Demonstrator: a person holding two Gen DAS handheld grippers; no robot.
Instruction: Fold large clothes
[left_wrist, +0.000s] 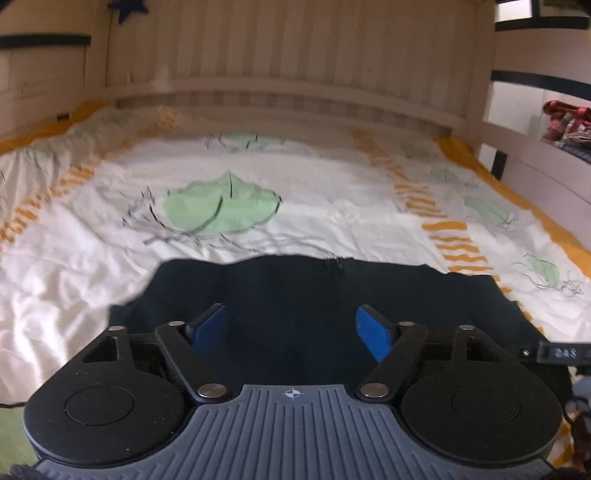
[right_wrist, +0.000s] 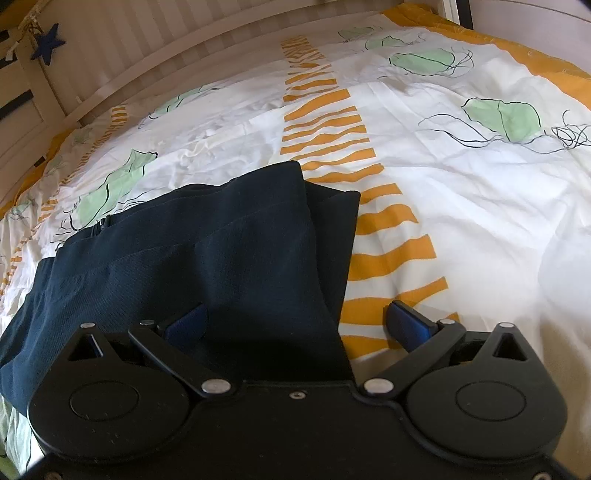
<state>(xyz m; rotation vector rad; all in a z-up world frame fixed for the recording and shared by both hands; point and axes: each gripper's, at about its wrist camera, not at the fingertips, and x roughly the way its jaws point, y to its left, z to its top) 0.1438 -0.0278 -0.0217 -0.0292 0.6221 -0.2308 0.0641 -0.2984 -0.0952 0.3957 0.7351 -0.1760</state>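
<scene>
My left gripper and right gripper both gaped empty above the dark navy folded knit garment low in frame, where careless pinching risked dragging its layers askew.

A white duvet cover with green leaf prints and orange stripes is covering the bed. A slatted headboard is standing behind it. A blue star is hanging upper left.

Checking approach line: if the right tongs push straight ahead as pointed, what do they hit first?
Probably the folded navy garment: its right edge lies between the open right tongs, spread on the patterned duvet. Depth is unclear.
</scene>
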